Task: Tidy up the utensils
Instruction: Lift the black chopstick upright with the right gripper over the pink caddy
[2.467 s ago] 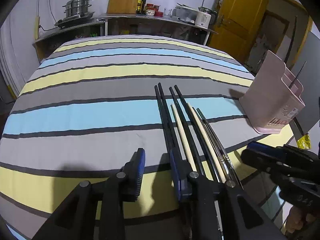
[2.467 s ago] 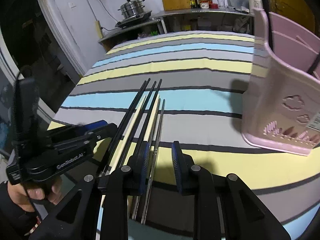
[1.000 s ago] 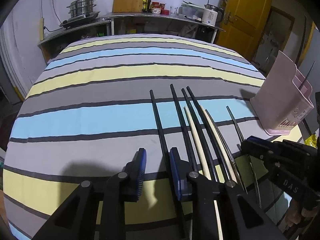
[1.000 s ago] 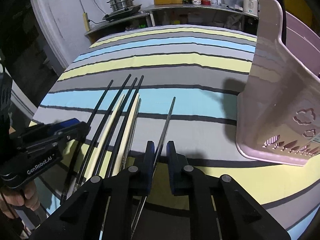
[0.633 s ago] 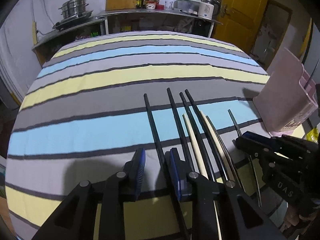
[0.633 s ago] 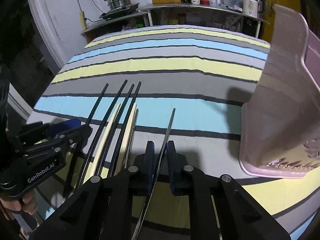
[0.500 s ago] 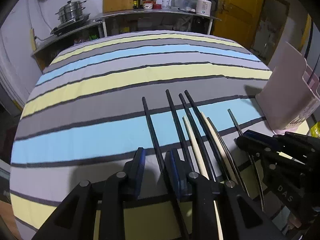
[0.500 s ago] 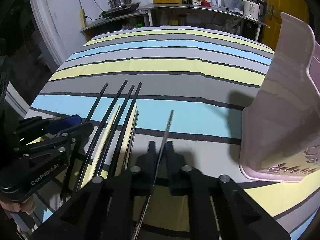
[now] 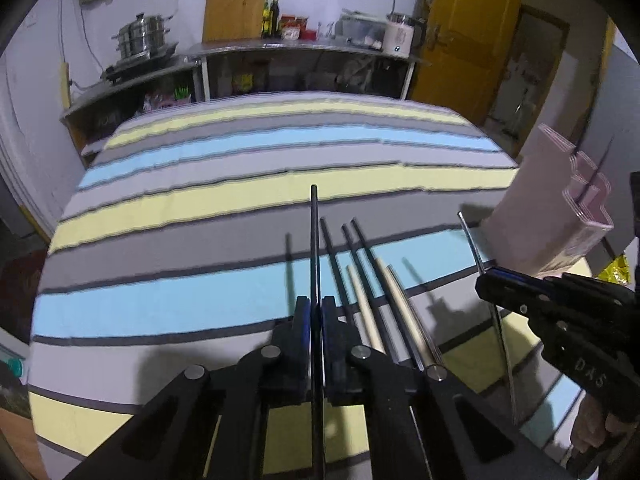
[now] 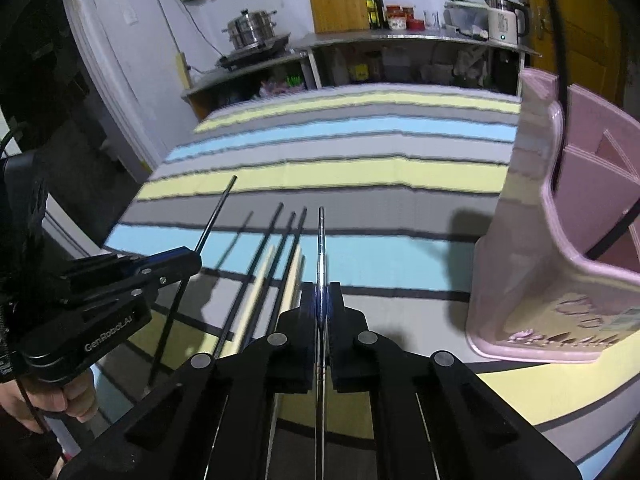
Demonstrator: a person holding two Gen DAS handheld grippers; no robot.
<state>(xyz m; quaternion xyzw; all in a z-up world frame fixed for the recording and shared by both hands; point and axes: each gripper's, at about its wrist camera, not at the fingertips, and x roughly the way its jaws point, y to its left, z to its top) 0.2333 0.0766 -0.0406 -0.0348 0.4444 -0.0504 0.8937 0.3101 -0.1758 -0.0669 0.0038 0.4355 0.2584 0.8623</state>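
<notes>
My left gripper (image 9: 315,312) is closing hard on a black chopstick (image 9: 314,240), pads pressing it, and the stick hangs clear of the striped cloth above its shadow. Beside it, several black chopsticks (image 9: 340,264) and two pale wooden ones (image 9: 364,312) lie on the cloth. My right gripper (image 10: 321,296) is closing on a metal chopstick (image 10: 320,240) and grips it, also raised off the cloth. The pink utensil holder (image 10: 520,240) stands right of that gripper. The right gripper (image 9: 490,280) with its metal chopstick (image 9: 470,236) shows in the left wrist view, before the holder (image 9: 536,208).
A black chopstick (image 10: 560,60) stands upright in the holder. The striped table (image 9: 200,208) stretches away bare toward a metal counter (image 9: 280,46) with pots and bottles. A yellow door (image 9: 472,40) is at the back right. A hand (image 10: 60,400) grips the left gripper's handle.
Both grippers have shut, the left on the leftmost black chopstick and the right on the metal one. Both have risen, lifting their chopsticks off the cloth.
</notes>
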